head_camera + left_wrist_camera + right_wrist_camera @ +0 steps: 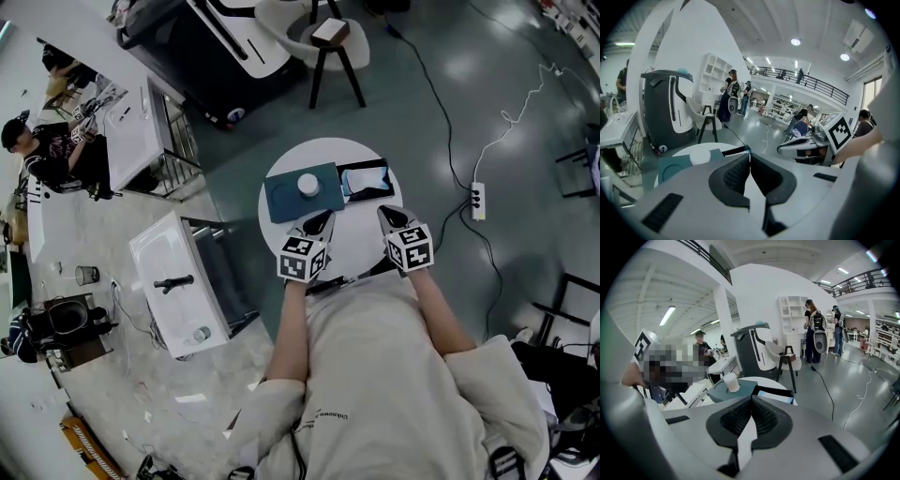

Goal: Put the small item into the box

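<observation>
Both tools are clenched with nothing between the jaws. The left gripper point(319, 223) and the right gripper point(386, 216) hang side by side over the near edge of the round white table point(319, 155), tips angled down toward its top. The small item point(308, 185), a white upright cylinder, stands near the table's centre on a teal square slab point(281, 202) that covers the table's left half, so it is not in the box. The open box point(364, 180), black-edged and pale blue inside, lies flat on the table's right half toward the far rim.
</observation>
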